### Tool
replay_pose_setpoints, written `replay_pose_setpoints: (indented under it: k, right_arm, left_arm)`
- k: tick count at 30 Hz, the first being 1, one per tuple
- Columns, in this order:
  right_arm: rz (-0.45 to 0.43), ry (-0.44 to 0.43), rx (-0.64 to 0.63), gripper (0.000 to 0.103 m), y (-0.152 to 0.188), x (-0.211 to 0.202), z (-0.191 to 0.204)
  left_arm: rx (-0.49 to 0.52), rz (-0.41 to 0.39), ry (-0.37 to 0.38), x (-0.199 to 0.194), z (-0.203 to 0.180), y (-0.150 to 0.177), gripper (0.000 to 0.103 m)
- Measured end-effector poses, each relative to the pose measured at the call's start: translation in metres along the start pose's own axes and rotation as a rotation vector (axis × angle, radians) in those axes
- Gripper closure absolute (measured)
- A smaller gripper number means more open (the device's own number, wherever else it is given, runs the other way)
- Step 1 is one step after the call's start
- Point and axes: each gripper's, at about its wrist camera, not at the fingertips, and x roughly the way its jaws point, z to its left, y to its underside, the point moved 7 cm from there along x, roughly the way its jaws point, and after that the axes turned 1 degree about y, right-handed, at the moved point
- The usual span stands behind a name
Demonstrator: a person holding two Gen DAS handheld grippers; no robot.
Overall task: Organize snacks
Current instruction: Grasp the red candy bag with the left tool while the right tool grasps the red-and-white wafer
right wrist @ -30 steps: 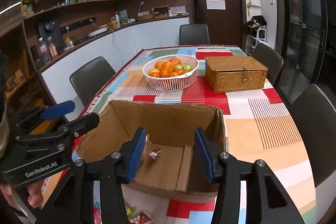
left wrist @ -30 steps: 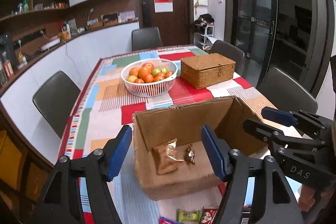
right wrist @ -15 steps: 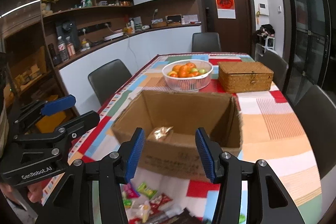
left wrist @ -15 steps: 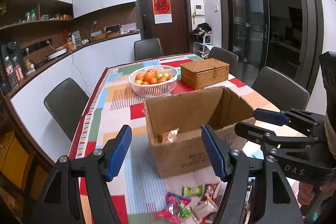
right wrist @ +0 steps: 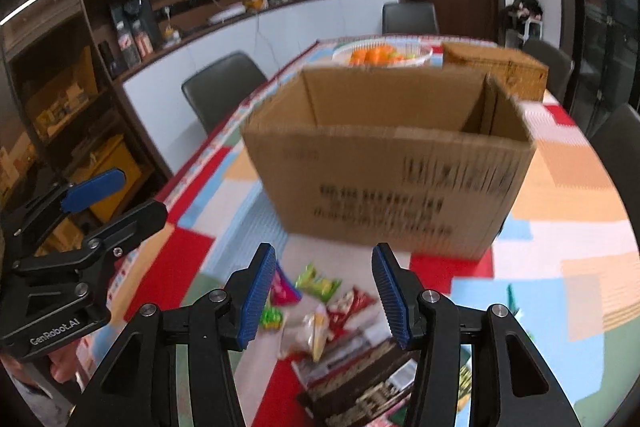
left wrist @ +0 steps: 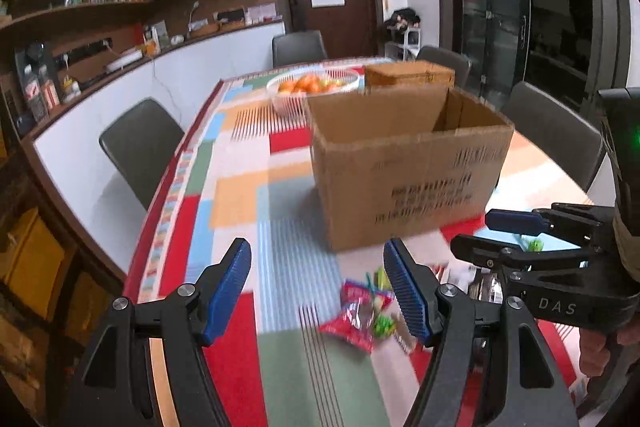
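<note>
Left tool (left wrist: 318, 291): my jaws stand apart, nothing between the pads; it points down at the desk (left wrist: 240, 187) near the snacks.
Right tool (right wrist: 324, 297): my jaws apart too, empty, above the snack pile.
Snacks (right wrist: 316, 303): loose heap of small packets, red, green and yellow, on the desk just in front of the box; not held by either tool.
Box (right wrist: 392, 163): open-topped cardboard, upright, printed side toward me; I cannot see its inside from here.
Fruit basket (left wrist: 312, 87): white, with oranges, behind the box.
Wicker case (left wrist: 410, 75): lid down, beside the basket.
Hand (left wrist: 600, 351): mine, gripping the right tool's handle.
Blur: both views smeared.
</note>
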Motion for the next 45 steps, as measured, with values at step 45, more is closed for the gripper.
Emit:
replay_pose_setpoints:
  k: [45]
  right_arm:
    - [0.251,0.048,0.127,0.052,0.051,0.098,-0.016]
  left_arm:
    - [0.029,0.269,0.273,0.114,-0.017,0.069,0.046]
